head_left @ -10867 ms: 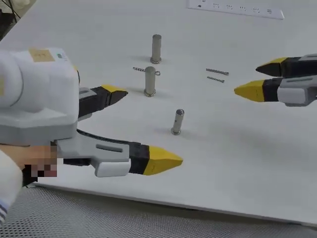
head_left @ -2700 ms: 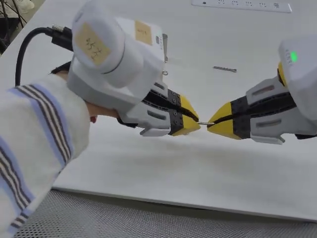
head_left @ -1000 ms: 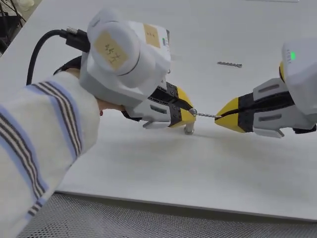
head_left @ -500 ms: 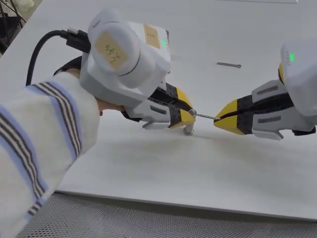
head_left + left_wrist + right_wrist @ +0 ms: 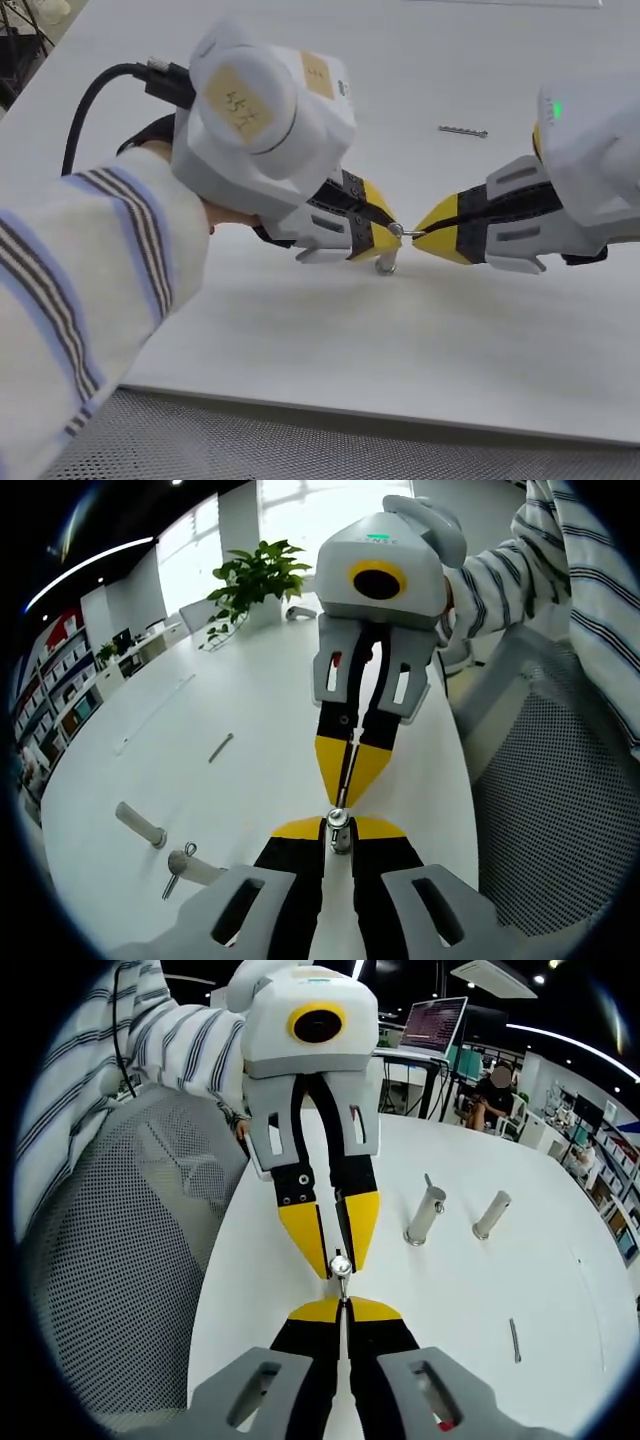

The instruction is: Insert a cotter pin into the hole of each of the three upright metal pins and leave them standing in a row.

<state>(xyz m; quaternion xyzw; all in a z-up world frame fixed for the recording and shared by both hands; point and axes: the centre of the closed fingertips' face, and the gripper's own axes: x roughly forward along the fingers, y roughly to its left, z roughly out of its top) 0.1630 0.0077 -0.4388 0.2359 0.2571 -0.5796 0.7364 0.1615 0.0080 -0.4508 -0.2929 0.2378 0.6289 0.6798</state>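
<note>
- White table (image 5: 300, 340) in the head view. The left gripper (image 5: 387, 233) is clamped on the pin (image 5: 386, 265) just below its head, and the pin's foot rests on the table.
- The right gripper (image 5: 422, 229) pinches the cotter (image 5: 408, 233), which lies level with its end at the pin's head.
- Half a second ago a longer stretch of cotter showed between the two yellow noses. Now only a short bit shows, and the noses nearly meet.
- A spare cotter (image 5: 462, 131) lies on the table well behind them. A striped sleeve (image 5: 90, 300) covers the left arm, and grey perforated sheet (image 5: 300, 450) runs below the table edge.
- Left gripper view: its own jaws stand narrow, closed round the pin, with the head between the yellow tips.
- The right gripper comes in from above with its jaws tight on the cotter, which points at the pin's head.
- To the left stand a fitted pin (image 5: 190, 865), with a cotter through it, and a bare pin (image 5: 140, 824) beside it. The spare cotter lies further up the table.
- A potted plant (image 5: 258, 575) stands at the far end before bright windows, and shelves (image 5: 60, 680) line the left wall.
- Right gripper view: its own jaws are closed on the cotter, and the left gripper opposite holds the pin.
- The fitted and bare pins stand to the right. A monitor (image 5: 432, 1022) and a seated person (image 5: 490, 1100) are at the back.
</note>
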